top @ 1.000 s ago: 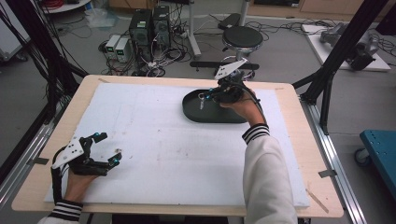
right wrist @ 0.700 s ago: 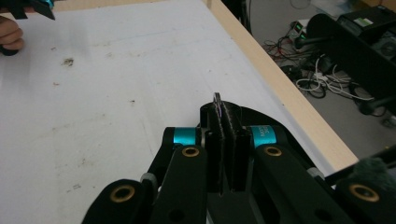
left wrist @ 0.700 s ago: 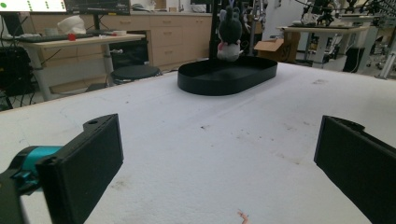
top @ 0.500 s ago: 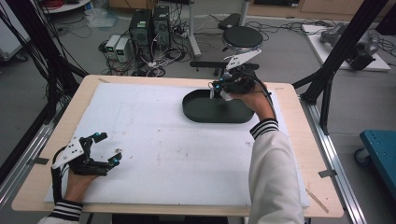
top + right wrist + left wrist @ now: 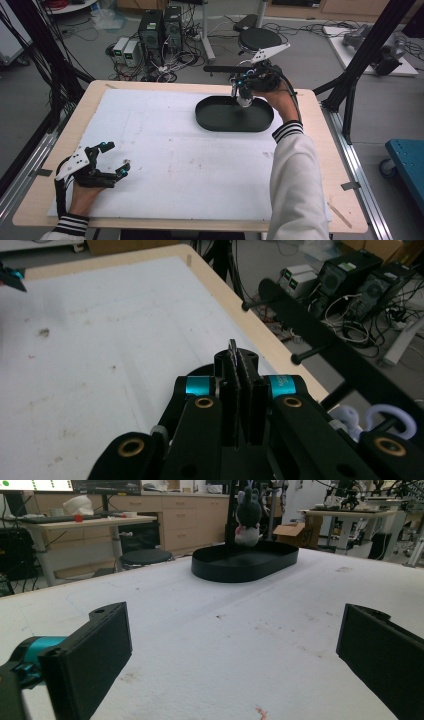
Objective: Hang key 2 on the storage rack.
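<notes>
At the near edge of the table (image 5: 90, 107), the left gripper (image 5: 116, 157) rests on the white sheet (image 5: 165, 150) in the person's hand, its jaws spread wide and gripping nothing; it appears parked out of the way, leaving the work to the other hand; its flat black pads look hard and square-cut, set off by teal collars at the joints.

The sheet covers nearly all of the pale wood top; it has a matt, faintly grainy, foam-like surface, scuffed and dotted with small brown marks, and probably serves as a soft, plain work surface.

Farther on, towards the far right, sits the tray (image 5: 215, 122): a shallow black oval with a low upright wall and a smooth, dull finish, likely plastic; its wall would keep a small item from rolling off.

Directly above the tray's far side hangs the toy (image 5: 248, 517), a small plush animal in grey and white with upright ears and a touch of pink; it dangles clear of the tray floor, pinched from above; soft and light, it should sag rather than slip.

The right gripper (image 5: 240, 360) is clamped tight on it, a thin sliver of the toy showing between the closed jaws, the sleeved arm stretched across the table.

Beyond the table, a round black stool (image 5: 259, 37) and computers (image 5: 160, 25) stand on the cable-strewn floor.
</notes>
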Tool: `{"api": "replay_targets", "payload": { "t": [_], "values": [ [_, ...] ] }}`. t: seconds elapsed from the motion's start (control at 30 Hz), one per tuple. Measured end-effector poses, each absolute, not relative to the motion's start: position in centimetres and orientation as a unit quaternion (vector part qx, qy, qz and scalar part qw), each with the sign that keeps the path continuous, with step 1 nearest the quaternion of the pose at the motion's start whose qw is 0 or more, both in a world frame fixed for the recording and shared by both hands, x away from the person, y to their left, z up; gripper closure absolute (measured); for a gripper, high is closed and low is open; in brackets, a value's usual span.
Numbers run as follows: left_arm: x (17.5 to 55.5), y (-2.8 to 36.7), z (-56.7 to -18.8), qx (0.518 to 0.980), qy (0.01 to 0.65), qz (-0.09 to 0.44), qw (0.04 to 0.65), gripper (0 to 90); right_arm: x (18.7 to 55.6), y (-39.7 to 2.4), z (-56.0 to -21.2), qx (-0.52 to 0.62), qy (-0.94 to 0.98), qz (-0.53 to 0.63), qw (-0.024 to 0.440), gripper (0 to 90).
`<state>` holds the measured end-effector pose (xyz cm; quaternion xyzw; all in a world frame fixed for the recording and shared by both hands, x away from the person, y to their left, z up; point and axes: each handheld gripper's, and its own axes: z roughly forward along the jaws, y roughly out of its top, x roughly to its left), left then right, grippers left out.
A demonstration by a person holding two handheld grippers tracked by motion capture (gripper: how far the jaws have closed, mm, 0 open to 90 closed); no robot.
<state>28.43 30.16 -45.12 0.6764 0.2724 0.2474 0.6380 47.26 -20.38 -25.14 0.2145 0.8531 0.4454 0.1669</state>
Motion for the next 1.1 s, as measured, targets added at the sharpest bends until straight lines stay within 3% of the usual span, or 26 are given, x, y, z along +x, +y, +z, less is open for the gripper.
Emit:
{"api": "replay_targets", "payload": {
  "t": [0.57,1.1],
  "values": [
    [28.4,30.2,-45.1,0.676,0.273,0.247,0.639,1.7,49.7,-20.6,-22.4,0.227,0.855,0.440,0.158,88.5],
    [28.4,30.2,-45.1,0.676,0.272,0.247,0.639,1.7,52.0,-20.0,-23.5,0.230,0.869,0.416,0.136,88.5]
  ]
}}
